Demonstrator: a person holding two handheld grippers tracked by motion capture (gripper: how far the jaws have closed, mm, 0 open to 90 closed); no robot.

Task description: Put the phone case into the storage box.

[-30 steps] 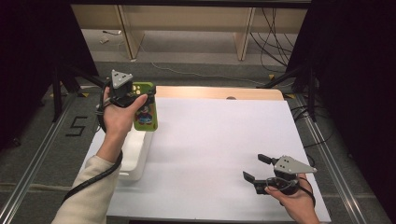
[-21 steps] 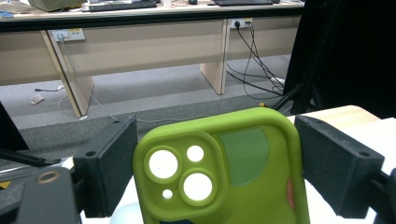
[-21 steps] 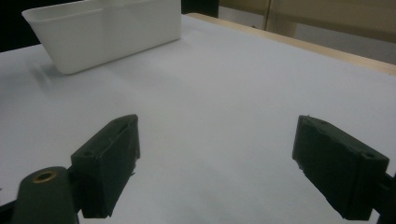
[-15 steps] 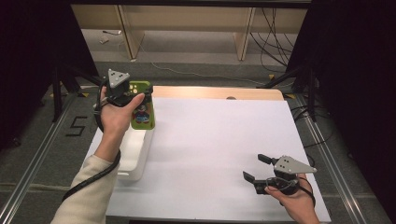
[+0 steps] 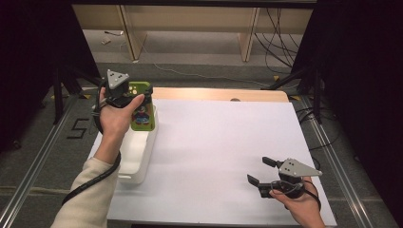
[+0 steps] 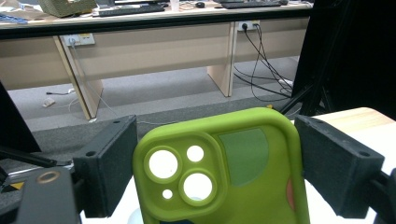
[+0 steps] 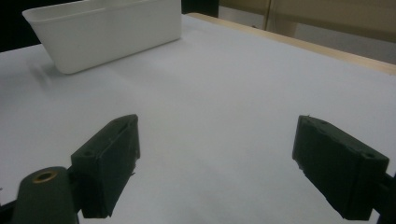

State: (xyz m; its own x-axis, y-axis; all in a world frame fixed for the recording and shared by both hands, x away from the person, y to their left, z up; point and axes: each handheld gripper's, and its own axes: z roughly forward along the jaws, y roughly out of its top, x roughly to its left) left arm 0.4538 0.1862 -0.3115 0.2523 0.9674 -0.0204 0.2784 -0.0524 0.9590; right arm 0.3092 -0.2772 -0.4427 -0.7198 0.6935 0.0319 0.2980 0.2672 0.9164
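A green phone case [image 5: 141,110] with round camera holes hangs upright over the far end of a white bin [image 5: 135,154] at the table's left edge. My left gripper [image 5: 140,93] is shut on the case. In the left gripper view the case [image 6: 243,172] spans the whole gap between the two black jaws of the left gripper [image 6: 215,128], its camera holes facing the lens. My right gripper [image 5: 260,171] rests in a hand near the front right corner, its jaws wide apart. In its own view the right gripper [image 7: 215,140] has only the white sheet between its jaws.
A white sheet [image 5: 223,142] covers the table, with a wooden strip [image 5: 214,93] along the far edge. The white bin [image 7: 102,32] stands far off in the right gripper view. Desks and cables lie on the floor beyond the table.
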